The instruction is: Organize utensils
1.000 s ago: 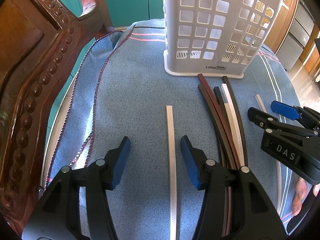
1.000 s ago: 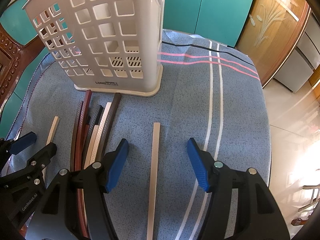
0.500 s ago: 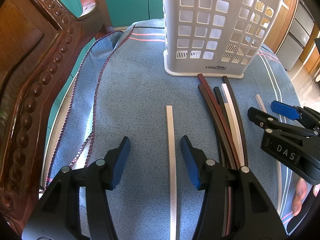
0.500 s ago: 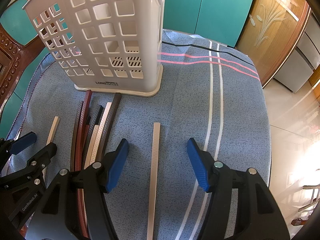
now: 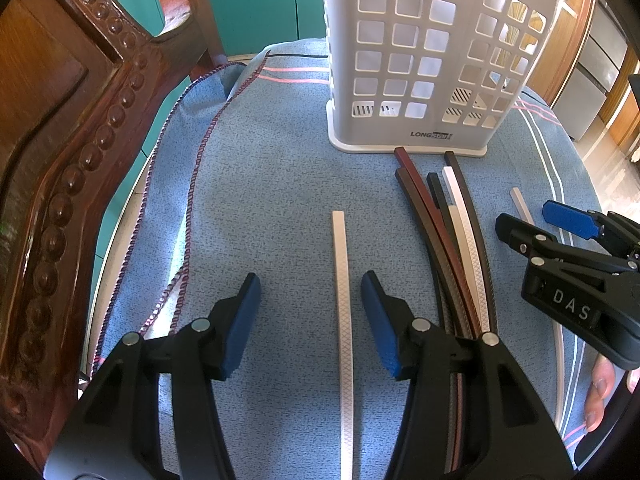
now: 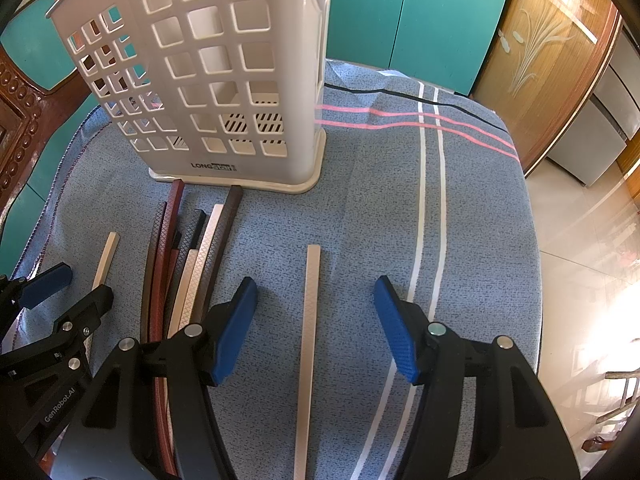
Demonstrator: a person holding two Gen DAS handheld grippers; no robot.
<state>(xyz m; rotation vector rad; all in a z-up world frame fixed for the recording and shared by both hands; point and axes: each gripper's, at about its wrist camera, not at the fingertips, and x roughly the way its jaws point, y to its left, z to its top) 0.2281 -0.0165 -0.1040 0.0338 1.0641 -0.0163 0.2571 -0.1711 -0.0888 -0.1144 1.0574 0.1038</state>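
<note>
A white perforated utensil basket (image 5: pixel 420 60) (image 6: pixel 224 72) stands upright at the back of the blue cloth (image 5: pixel 260 200). A bundle of dark brown, red-brown, black and pale chopsticks (image 5: pixel 452 240) (image 6: pixel 188 260) lies in front of it. My left gripper (image 5: pixel 310 312) is open over the cloth, with a single white chopstick (image 5: pixel 342 300) lying between its blue pads, untouched. My right gripper (image 6: pixel 316 320) is open too, astride a beige chopstick (image 6: pixel 309 320) that touches neither pad. Each gripper shows in the other's view: the right gripper (image 5: pixel 536 224), the left gripper (image 6: pixel 70 292).
A carved wooden chair (image 5: pixel 60 160) rises close on the left. Teal cabinet doors (image 6: pixel 400 20) stand behind the table and a wooden door (image 6: pixel 540 60) to the right. The cloth's right edge (image 6: pixel 528 240) drops to a tiled floor. A person's fingers (image 5: pixel 596 392) hold the right gripper.
</note>
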